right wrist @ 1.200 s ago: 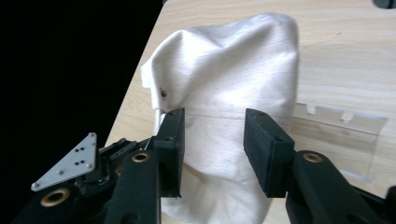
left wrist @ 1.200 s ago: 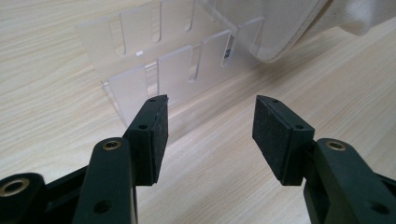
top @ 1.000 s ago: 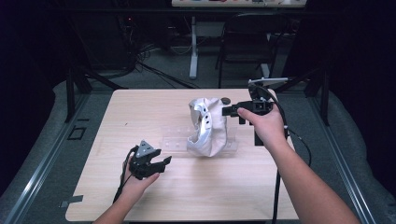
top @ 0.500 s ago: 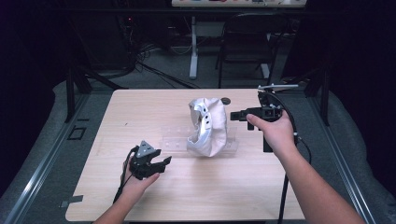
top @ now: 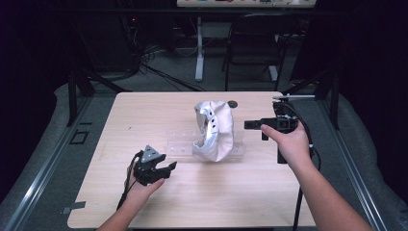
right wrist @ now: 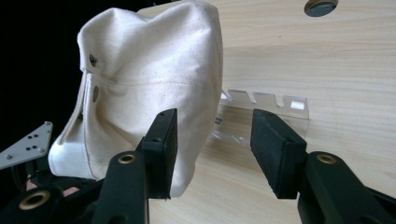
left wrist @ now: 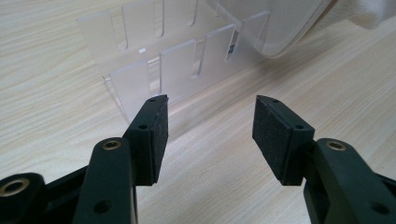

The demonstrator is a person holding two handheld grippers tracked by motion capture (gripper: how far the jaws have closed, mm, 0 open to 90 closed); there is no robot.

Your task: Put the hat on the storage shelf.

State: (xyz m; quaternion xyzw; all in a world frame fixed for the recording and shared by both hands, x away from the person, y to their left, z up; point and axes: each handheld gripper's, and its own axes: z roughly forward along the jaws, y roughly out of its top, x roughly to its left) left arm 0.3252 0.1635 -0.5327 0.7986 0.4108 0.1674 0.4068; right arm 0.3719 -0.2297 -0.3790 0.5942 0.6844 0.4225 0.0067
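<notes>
Canvas cap stands propped on a clear slotted acrylic rack near the middle of the wooden table, its off-white crown bulging toward the person's right and its eyelets and brim edge facing left. In the right gripper view the cap rises just ahead of the jaws and to their left: the left-hand pad overlaps its lower edge in the picture, but whether that pad touches the cloth cannot be told, and the gap between the pads holds bare table and the end of the rack.

Right gripper is held level, pointing at the cap's right side from a short way off, with open table between its tips and the fabric in the high view. Its jaws have just been opening and stand wide apart, with nothing pinched.

Left gripper rests low on the table in the person's left hand, near the rack's front left end and apart from the cap. In its own view the two black pads are spread, nothing between them but tabletop, and the rack's slotted wall stands just beyond the tips with the cap's curved brim above it.

A dark round hole lies in the tabletop behind the cap.
</notes>
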